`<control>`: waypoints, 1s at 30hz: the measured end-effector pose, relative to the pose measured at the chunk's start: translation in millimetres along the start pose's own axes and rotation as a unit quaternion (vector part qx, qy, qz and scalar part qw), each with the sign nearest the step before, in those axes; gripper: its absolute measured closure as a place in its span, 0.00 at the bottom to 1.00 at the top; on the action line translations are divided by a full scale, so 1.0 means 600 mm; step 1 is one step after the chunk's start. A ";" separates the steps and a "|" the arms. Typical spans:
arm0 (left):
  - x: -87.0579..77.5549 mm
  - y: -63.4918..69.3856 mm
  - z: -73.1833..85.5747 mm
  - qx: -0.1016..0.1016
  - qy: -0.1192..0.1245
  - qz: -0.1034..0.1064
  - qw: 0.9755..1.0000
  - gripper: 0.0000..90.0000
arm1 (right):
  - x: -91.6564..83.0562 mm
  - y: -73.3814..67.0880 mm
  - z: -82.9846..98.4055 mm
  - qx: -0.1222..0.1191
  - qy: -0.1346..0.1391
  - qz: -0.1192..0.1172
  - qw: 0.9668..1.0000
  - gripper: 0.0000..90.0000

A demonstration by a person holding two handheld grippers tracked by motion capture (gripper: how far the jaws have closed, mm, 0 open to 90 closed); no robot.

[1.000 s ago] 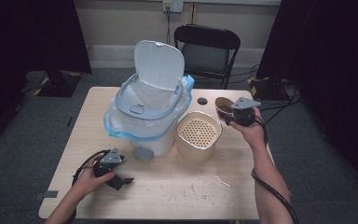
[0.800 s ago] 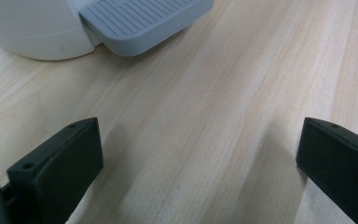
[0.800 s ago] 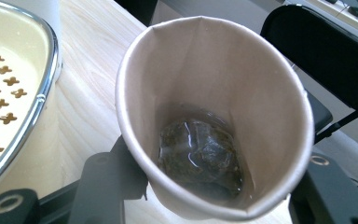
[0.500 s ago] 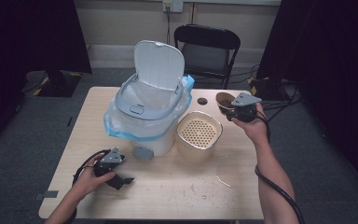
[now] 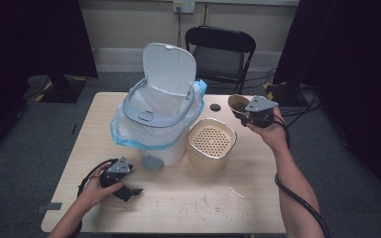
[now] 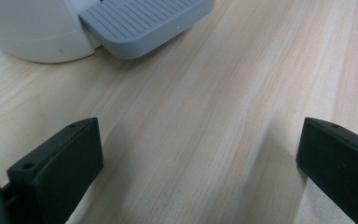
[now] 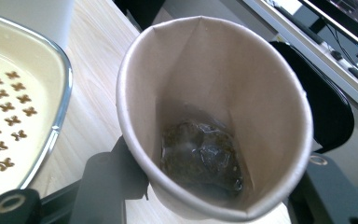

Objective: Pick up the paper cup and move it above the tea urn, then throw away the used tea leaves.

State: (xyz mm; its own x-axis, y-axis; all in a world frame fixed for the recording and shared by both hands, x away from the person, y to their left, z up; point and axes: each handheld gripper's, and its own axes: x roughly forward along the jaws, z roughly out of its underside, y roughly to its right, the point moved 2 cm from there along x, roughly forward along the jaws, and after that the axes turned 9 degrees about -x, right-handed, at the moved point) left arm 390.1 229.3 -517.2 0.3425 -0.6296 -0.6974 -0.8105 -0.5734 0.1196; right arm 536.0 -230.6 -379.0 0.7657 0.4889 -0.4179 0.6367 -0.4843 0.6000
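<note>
We find the left gripper point(image 5: 129, 191) at lower left unmoved, jaws apart on the table point(image 5: 178, 198). At upper right, the right gripper point(image 5: 245, 111), clamped on the cup point(image 7: 214, 116), has risen slightly; tipping into the bin point(image 5: 154, 124) looks pending.

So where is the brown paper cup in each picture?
High view: the paper cup is right of middle, held up by the right gripper.
Left gripper view: not in it.
Right gripper view: the cup is in the middle, between the jaws, wet stuff inside.
Shared landmark: the cream basket with holes beside the cup.
</note>
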 end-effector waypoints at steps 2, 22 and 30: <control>0.000 0.000 0.000 0.000 0.000 0.000 1.000 0.00 | -0.002 0.002 -0.003 -0.006 0.000 0.003 1.000 0.53; 0.000 0.000 0.000 0.000 0.001 0.000 1.000 0.00 | -0.016 0.001 -0.025 -0.050 0.023 -0.004 0.998 0.53; 0.003 -0.001 -0.003 0.001 0.001 0.003 1.000 0.00 | -0.025 0.004 -0.034 -0.068 0.019 -0.003 0.997 0.53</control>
State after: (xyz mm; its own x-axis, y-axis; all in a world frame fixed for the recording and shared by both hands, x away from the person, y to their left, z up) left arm 391.8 227.8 -517.3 0.3384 -0.6346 -0.6949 -0.8135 -0.5684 0.1229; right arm 524.4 -224.5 -357.5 0.7561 0.5202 -0.3970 0.6210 -0.3791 0.6861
